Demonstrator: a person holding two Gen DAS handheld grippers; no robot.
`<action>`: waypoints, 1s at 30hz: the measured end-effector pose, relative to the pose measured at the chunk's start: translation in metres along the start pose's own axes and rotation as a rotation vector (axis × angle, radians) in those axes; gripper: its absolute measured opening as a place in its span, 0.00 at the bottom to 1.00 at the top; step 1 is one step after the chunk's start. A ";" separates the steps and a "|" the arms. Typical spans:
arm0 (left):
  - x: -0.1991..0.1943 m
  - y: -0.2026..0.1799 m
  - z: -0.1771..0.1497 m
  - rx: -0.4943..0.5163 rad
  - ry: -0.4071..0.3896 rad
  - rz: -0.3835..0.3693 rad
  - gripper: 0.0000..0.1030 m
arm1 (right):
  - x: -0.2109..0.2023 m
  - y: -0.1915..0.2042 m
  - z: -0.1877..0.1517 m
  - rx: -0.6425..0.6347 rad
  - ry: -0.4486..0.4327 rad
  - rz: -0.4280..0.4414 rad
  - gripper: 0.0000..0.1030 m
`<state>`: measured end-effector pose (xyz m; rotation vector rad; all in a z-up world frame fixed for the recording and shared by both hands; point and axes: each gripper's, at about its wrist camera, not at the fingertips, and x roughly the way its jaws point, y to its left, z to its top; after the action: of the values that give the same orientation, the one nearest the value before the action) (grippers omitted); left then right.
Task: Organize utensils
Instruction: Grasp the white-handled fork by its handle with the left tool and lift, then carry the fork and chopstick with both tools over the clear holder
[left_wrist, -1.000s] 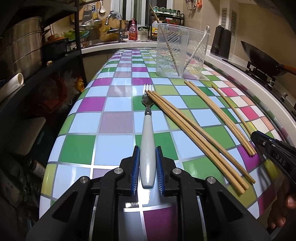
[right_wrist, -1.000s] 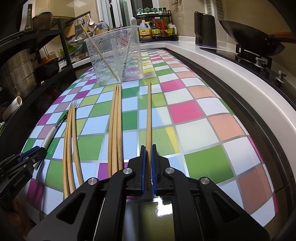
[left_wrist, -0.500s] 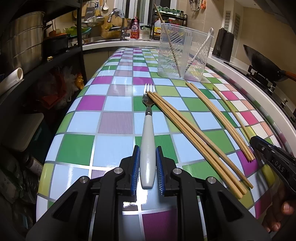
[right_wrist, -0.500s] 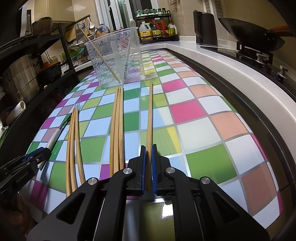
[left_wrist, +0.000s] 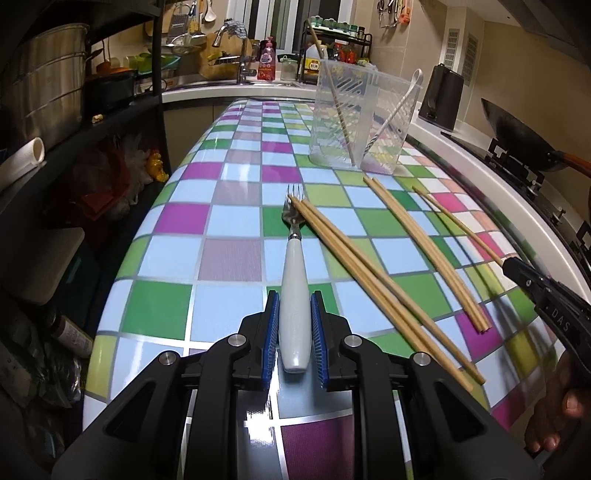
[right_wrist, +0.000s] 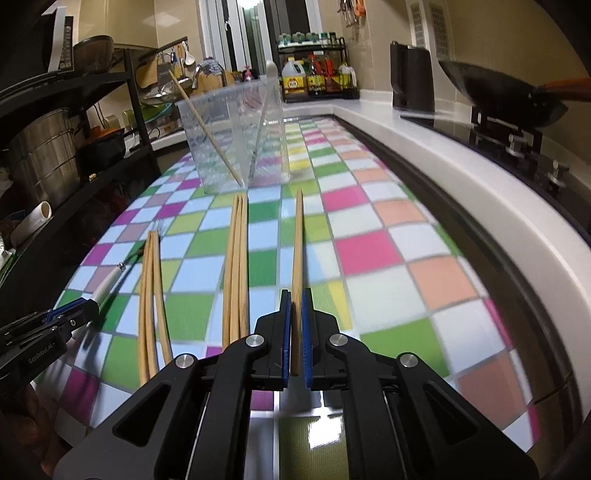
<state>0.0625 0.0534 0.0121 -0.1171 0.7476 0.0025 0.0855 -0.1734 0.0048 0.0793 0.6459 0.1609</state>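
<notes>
Mostly undone: clear plastic holder (left_wrist: 364, 122) at 12 o'clock holds two pieces; left gripper (left_wrist: 294, 334) clamps white-handled fork (left_wrist: 294, 295), right gripper (right_wrist: 294, 338) clamps single wooden chopstick (right_wrist: 297, 240); five loose chopsticks (right_wrist: 236, 258) remain.

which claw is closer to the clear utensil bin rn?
Neither clearly. The left claw grips the fork, the right claw the single chopstick; both sit at the near end, far from the clear bin.
</notes>
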 end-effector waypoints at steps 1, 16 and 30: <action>-0.003 -0.001 0.003 0.003 -0.007 -0.003 0.17 | -0.002 0.000 0.004 -0.005 -0.008 0.002 0.05; -0.038 0.014 0.036 0.006 -0.134 -0.039 0.17 | -0.038 -0.005 0.054 -0.075 -0.134 0.002 0.05; -0.052 0.014 0.072 0.051 -0.203 -0.025 0.17 | -0.061 -0.006 0.092 -0.118 -0.198 0.031 0.05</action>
<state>0.0727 0.0773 0.0980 -0.0765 0.5432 -0.0282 0.0941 -0.1919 0.1134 -0.0090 0.4372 0.2177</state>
